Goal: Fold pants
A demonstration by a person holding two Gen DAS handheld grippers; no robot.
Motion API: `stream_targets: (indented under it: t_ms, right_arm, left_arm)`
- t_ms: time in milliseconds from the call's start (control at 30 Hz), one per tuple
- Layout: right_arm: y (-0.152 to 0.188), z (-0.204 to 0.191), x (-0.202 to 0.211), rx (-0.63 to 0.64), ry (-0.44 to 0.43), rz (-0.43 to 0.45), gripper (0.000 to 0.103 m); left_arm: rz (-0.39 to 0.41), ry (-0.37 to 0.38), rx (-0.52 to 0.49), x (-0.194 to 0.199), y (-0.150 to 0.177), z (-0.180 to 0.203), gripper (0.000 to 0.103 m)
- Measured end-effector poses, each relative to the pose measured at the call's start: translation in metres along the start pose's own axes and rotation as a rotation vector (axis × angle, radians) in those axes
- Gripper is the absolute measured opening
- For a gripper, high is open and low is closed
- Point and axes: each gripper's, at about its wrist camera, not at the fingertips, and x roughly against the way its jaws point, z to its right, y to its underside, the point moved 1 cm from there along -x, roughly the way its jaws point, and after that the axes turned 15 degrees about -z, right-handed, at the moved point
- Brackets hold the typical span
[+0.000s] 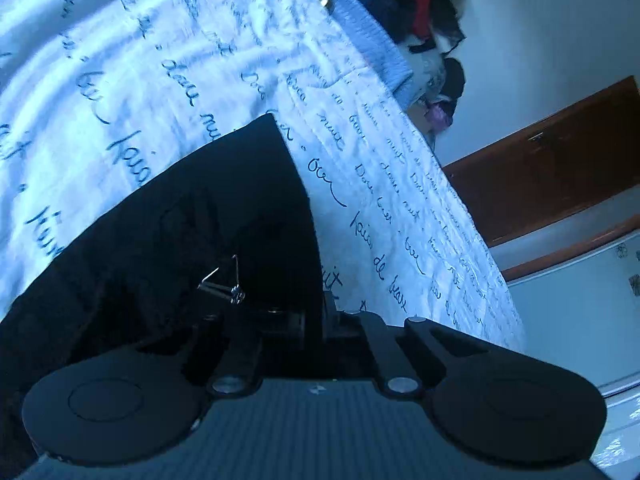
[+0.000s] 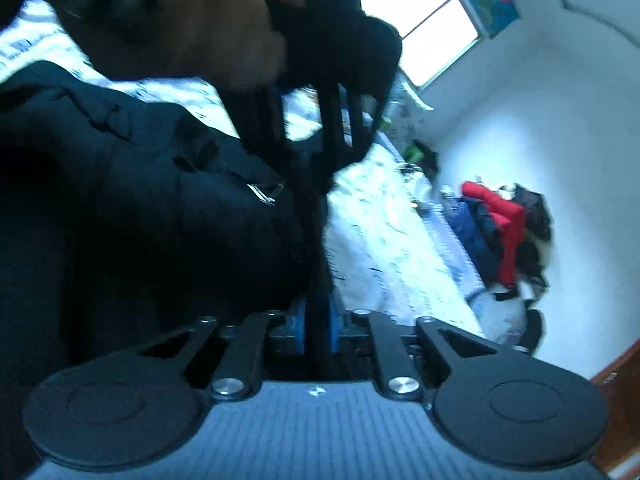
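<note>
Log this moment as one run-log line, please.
task: fold pants | left gripper: shut on black fabric pants | right gripper: on pants edge | surface: white script-printed bedspread

The pants (image 1: 208, 216) are black, of a dull, soft cloth, and lie on a white bedspread (image 1: 168, 60) printed with blue handwriting. In the left wrist view they fill the lower left, their far end coming to a squared corner and one long straight edge running down toward the camera beside the bare cover. The cloth is rumpled, with shallow creases across it. A small metal clasp (image 1: 224, 286) shines on the near part. In the right wrist view the pants (image 2: 160, 216) lie bunched in thick dark folds, the same clasp (image 2: 266, 195) glinting by their edge.
</note>
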Motion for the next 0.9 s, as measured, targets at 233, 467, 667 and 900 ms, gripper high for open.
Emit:
stream_targets:
  t_ms: [233, 467, 667, 900]
  right_arm:
    - [0.029, 0.022, -0.015, -0.064, 0.144, -0.122, 0.031]
    - [0.070, 0.042, -0.009, -0.081, 0.251, -0.280, 0.020]
    - [0.085, 0.041, 0.005, -0.075, 0.233, -0.341, 0.003]
    - [0.071, 0.021, 0.048, -0.045, 0.256, -0.294, 0.003]
  left_arm:
    - [0.096, -0.013, -0.108, 0.031, 0.037, 0.003, 0.011]
    - [0.083, -0.007, -0.119, 0.047, 0.061, -0.011, 0.011]
    - [0.080, -0.015, -0.128, 0.057, 0.077, -0.022, 0.011]
    - [0.138, -0.050, -0.218, 0.086, 0.098, -0.020, 0.010]
